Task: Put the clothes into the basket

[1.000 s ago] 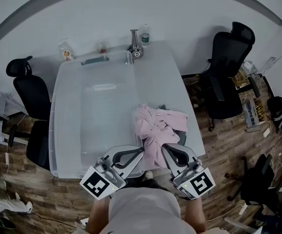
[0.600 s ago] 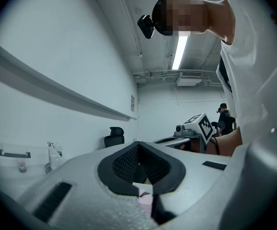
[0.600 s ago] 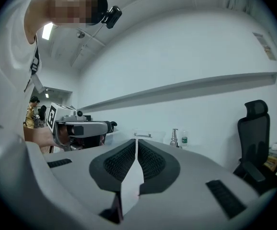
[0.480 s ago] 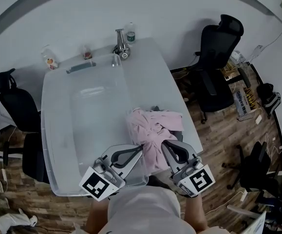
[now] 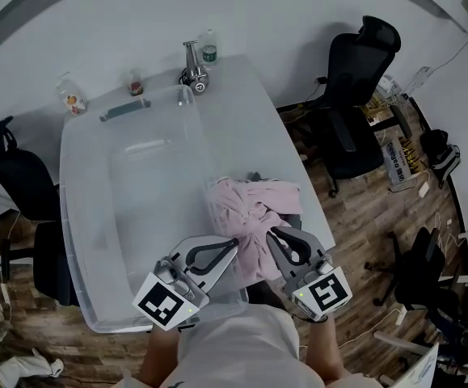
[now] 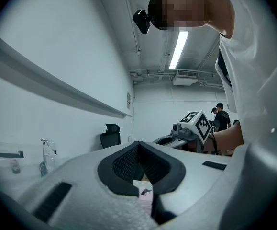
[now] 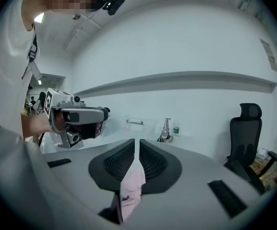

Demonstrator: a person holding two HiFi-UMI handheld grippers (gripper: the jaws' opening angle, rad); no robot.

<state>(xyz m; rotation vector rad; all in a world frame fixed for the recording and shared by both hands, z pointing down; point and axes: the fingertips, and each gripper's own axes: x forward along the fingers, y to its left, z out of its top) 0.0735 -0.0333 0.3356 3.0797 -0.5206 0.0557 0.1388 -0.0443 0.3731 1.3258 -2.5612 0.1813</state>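
Left gripper (image 5: 232, 247) and right gripper (image 5: 274, 236) both pinch the pink garment (image 5: 254, 208) just beside the clear bin (image 5: 80, 217); likely light and floppy, best gripped at bunched folds.

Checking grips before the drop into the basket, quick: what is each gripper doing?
Left gripper: closed on the pink garment.
Right gripper: closed on the same pink garment.

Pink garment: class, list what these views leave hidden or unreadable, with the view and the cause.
- The pink garment: in their own views the left gripper and right gripper, both shut, hide all but a sliver.
- The dark cloth, head view: mostly under the pink garment; kind unclear.
- The bottle label, head view: too small to read.
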